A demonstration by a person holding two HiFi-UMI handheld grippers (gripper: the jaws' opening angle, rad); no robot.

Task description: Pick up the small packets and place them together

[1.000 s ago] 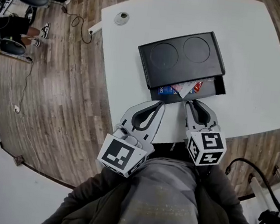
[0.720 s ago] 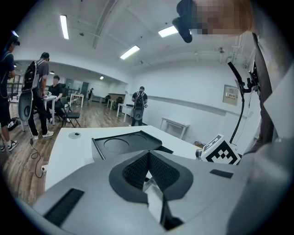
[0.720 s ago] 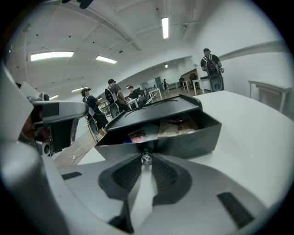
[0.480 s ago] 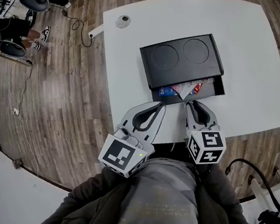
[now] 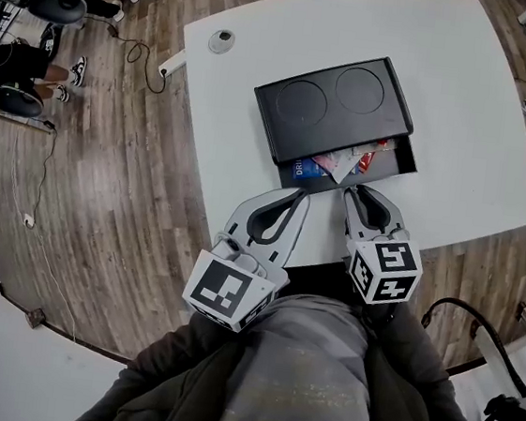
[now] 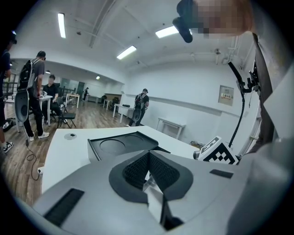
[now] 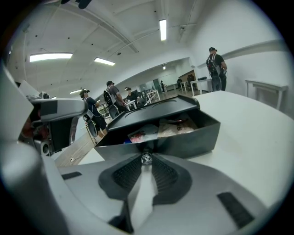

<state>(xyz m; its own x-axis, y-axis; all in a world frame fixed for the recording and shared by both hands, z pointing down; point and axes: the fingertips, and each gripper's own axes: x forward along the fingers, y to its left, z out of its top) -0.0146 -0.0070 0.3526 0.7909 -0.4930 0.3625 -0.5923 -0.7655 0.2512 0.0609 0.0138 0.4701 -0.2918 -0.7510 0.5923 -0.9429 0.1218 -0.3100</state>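
The small packets [image 5: 337, 165] lie heaped in the open drawer [image 5: 403, 161] on the near side of the black box [image 5: 336, 105] on the white worktop [image 5: 472, 115], the right gripper [image 5: 351, 189] with its jaws clenched on the drawer's knob [image 7: 146, 158], the left gripper [image 5: 300, 196] just left of it with jaws pressed together on nothing.

The right tongs [image 7: 146, 155] pinch the silvery knob [image 7: 146, 159] of the open drawer [image 7: 195, 140] holding packets [image 7: 177, 126].
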